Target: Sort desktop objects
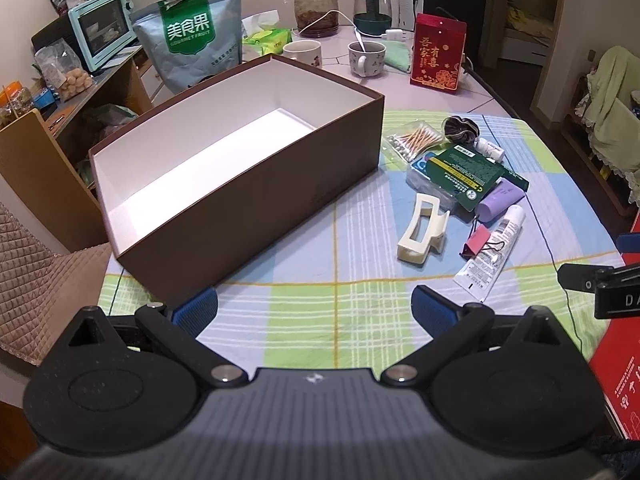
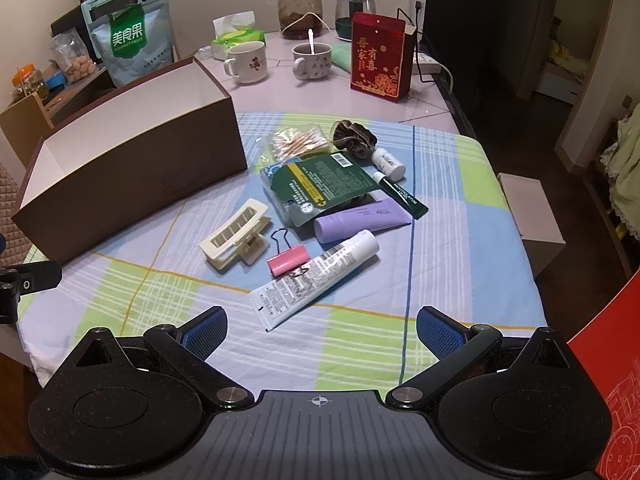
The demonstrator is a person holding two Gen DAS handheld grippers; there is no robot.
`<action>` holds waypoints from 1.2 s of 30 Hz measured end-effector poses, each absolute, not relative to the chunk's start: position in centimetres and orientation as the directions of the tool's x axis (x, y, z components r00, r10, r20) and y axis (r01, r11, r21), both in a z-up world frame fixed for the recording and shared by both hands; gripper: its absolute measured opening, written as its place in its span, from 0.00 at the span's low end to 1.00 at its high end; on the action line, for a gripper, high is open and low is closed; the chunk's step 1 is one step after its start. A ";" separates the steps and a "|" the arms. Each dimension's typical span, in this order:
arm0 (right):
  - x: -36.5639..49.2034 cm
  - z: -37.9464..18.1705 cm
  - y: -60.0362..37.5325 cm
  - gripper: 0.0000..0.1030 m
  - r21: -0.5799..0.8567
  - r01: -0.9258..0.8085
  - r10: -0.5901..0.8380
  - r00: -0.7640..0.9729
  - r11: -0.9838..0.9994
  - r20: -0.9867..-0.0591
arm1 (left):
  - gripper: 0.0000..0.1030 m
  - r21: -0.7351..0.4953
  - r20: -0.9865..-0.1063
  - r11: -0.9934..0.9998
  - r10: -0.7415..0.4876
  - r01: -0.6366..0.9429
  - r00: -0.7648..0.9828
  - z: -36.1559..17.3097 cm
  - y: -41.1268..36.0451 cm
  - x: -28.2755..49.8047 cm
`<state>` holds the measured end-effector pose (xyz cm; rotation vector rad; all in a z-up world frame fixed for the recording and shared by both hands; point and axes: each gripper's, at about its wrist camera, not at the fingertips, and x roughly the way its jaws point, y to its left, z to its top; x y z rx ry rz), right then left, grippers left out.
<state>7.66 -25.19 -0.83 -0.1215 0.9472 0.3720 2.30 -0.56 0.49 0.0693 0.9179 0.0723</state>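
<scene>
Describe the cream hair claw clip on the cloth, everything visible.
The cream hair claw clip is a rectangular, glossy plastic clamp with an open slotted frame and ribbed teeth inside. It lies on its side, shut, on the checked tablecloth, between the brown box and the pile of toiletries. The pink binder clip sits close beside it; whether they touch is unclear. Neither gripper is near it.

One box, two mugs, three squeeze tubes, one hair clip, one binder clip, one scrunchie.
</scene>
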 end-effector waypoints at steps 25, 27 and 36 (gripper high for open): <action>11.5 -2.4 -29.5 1.00 0.150 -0.315 0.298 0.499 0.937 -0.813 | 0.99 0.088 -0.812 0.993 0.024 0.082 0.583 -2.3 -4.5 6.9; 11.8 -2.5 -29.8 1.00 0.156 -0.313 0.303 0.505 0.937 -0.808 | 0.99 0.095 -0.812 0.992 0.028 0.086 0.583 -2.3 -4.7 7.2; 13.2 -2.7 -31.2 1.00 0.173 -0.282 0.307 0.548 0.944 -0.778 | 0.97 0.108 -0.815 0.987 0.017 0.122 0.579 -3.3 -5.4 8.7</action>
